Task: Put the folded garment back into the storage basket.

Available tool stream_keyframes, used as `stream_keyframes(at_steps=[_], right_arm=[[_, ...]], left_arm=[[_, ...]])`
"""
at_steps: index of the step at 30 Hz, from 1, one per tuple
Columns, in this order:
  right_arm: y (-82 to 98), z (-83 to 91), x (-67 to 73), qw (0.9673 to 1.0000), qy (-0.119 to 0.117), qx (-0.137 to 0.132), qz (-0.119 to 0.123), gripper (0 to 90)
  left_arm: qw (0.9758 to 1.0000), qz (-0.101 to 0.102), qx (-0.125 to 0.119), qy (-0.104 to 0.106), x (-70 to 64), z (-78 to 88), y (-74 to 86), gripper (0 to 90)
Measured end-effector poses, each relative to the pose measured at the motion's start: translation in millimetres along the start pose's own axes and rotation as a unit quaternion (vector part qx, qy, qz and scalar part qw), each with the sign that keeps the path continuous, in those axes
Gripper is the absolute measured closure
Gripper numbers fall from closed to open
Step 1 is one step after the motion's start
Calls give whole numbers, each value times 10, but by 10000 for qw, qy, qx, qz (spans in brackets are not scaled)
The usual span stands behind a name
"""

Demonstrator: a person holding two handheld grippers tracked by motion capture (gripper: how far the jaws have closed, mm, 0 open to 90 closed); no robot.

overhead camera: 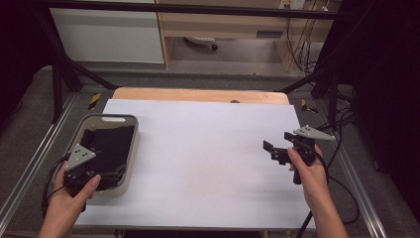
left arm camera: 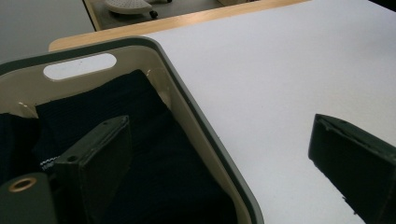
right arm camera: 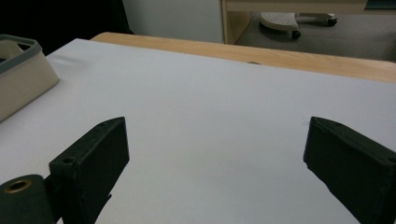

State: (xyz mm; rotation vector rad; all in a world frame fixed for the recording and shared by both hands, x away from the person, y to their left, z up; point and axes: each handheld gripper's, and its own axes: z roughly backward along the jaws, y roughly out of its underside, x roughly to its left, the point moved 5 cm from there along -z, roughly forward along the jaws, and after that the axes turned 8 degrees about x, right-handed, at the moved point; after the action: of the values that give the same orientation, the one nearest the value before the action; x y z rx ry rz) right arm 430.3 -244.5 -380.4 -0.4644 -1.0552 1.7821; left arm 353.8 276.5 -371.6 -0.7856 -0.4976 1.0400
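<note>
A cream bin with a grey rim [overhead camera: 132, 153] stands at the table's left, with dark folded cloth [overhead camera: 111, 144] inside it. A hand holds my left gripper [overhead camera: 111, 174] at the bin's near right corner. It is open: in the left gripper view [left arm camera: 219, 126] one jaw hangs over the cloth [left arm camera: 154, 154] and the other over the white sheet, with the bin's wall [left arm camera: 187, 98] running between them. My right gripper [overhead camera: 277, 144] hovers over the sheet at the right, pointing left. Its jaws stand wide apart [right arm camera: 215, 123] with nothing between them.
A white sheet [overhead camera: 208, 148] covers the wooden table [overhead camera: 198, 94]. The bin's corner [right arm camera: 18, 79] appears at the left of the right gripper view. Metal frame rails [overhead camera: 29, 163] run along both sides. Cables [overhead camera: 341, 148] trail at the right, and a cabinet [overhead camera: 223, 29] stands beyond.
</note>
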Motion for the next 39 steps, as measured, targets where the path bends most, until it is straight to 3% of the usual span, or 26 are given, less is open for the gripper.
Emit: stream_keyframes(at_steps=[13, 39], right_arm=[[376, -8, -90, 9999, 103, -33, -85, 66], [851, -52, -41, 9998, -19, 26, -204, 76]], left_arm=[[10000, -26, 48, 11, -3, -21, 23, 59], [9999, -57, 86, 49, -24, -36, 39, 57]])
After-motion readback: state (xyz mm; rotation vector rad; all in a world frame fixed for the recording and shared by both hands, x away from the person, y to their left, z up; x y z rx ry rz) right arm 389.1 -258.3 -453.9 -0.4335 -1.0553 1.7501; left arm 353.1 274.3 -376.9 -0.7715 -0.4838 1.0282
